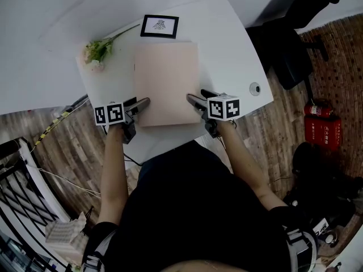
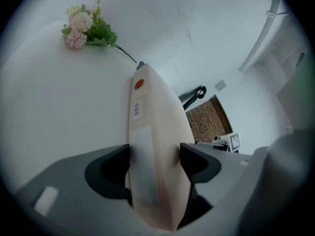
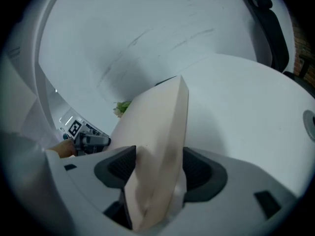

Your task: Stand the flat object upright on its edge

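Observation:
A flat pale pink box (image 1: 166, 81) lies on the white table (image 1: 227, 50), its long side running away from me. My left gripper (image 1: 142, 103) holds the box's near left corner. In the left gripper view the pads press both faces of the box (image 2: 152, 132), whose labelled thin edge faces the camera. My right gripper (image 1: 195, 101) is at the near right corner. In the right gripper view the box (image 3: 157, 127) stands between the jaws of the right gripper (image 3: 157, 168), tilted, with a slight gap on the right side.
A pink artificial flower (image 1: 97, 51) lies at the table's far left, and a black-framed picture (image 1: 159, 26) beyond the box. A cable hole (image 1: 254, 88) is at the right edge. A black chair (image 1: 289, 33) and a red fire extinguisher (image 1: 320, 123) stand right of the table.

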The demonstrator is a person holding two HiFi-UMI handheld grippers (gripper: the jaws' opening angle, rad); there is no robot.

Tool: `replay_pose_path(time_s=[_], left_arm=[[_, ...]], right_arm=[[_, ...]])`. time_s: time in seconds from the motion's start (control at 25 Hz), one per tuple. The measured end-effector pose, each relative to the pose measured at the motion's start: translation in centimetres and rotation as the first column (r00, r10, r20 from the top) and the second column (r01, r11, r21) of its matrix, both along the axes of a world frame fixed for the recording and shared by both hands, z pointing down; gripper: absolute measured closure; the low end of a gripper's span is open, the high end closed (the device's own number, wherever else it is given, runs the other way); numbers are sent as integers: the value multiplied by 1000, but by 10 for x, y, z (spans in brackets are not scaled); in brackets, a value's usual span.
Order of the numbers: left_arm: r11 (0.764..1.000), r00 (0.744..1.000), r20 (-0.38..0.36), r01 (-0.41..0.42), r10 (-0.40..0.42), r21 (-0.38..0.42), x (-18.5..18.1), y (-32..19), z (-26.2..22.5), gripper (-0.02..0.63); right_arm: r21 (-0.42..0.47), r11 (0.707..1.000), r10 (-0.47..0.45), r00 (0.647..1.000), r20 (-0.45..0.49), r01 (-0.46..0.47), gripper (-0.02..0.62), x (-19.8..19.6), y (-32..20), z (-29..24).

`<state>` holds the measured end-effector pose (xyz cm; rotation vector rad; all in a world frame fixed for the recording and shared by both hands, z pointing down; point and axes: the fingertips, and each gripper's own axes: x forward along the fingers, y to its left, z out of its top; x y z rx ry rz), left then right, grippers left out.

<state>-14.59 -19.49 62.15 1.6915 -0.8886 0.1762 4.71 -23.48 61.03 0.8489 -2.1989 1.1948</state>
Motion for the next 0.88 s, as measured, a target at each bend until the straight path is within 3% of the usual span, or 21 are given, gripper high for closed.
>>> replay_pose_path(time_s=[0.2,0.48,0.88], left_arm=[[1000,1000,-13,-2,2,-4,1,1,-1,279],[1000,999,30,-13,13,15,3,2,-11,287],[994,995,94,8,-18,107,-11,5,-53,287]], right_arm=[[-49,999,21,998,54,-18,330,-5,0,2],[-18,1000,-5,1000,31,5,330,-5,3,-6],[22,1000,-12,996,85,10,330,-17,10,-34]])
